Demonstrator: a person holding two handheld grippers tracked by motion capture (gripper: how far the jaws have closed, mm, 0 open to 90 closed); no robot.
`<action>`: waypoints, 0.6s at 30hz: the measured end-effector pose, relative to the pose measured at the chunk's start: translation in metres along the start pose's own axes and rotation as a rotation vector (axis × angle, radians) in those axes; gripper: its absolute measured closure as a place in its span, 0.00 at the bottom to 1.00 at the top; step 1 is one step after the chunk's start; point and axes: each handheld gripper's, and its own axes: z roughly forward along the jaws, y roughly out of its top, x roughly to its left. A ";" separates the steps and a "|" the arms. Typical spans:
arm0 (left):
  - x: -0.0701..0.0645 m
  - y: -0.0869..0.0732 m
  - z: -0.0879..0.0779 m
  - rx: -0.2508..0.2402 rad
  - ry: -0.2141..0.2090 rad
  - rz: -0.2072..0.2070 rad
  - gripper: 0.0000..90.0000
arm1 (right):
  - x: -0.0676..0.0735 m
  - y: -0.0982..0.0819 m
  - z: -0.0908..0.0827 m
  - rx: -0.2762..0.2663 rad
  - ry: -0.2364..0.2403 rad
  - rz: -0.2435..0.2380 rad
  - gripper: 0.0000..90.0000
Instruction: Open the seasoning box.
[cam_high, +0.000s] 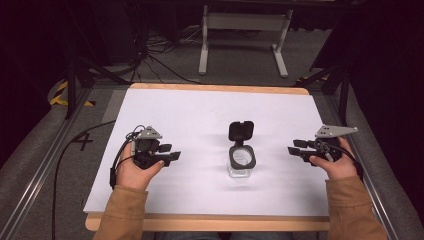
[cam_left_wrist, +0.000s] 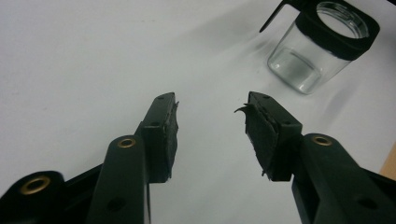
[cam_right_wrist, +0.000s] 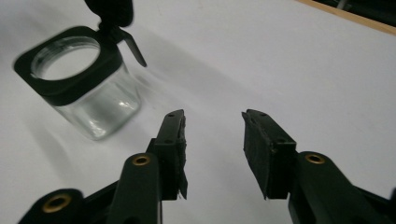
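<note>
A square clear glass jar (cam_high: 241, 164) with a black collar stands on the white table, its black hinged lid (cam_high: 241, 131) flipped open and standing up behind it. The jar (cam_left_wrist: 320, 44) sits at the upper right in the left gripper view, ahead of the jaws and apart from them. It sits at the upper left in the right gripper view as jar (cam_right_wrist: 79, 81). My left gripper (cam_high: 170, 153) is left of the jar, open and empty, as gripper (cam_left_wrist: 212, 126) shows. My right gripper (cam_high: 295, 150) is to the jar's right, open with nothing between its jaws, as gripper (cam_right_wrist: 212, 135) shows.
The white sheet (cam_high: 200, 115) covers a wooden tabletop whose front edge (cam_high: 210, 222) shows. Metal rails run along both sides. Beyond the table's far edge lie cables on the floor and a grey stand (cam_high: 245, 35). A black cable (cam_high: 65, 160) trails off the left side.
</note>
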 end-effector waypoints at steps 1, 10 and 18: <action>0.004 -0.003 0.003 0.002 0.009 0.010 0.58 | -0.002 -0.002 0.001 0.006 -0.008 0.002 0.63; 0.026 -0.019 0.020 0.034 -0.002 0.034 0.55 | -0.019 -0.018 0.012 0.013 -0.022 0.028 0.60; 0.035 -0.030 0.032 0.082 0.003 0.035 0.52 | -0.036 -0.038 0.024 0.025 -0.014 0.052 0.60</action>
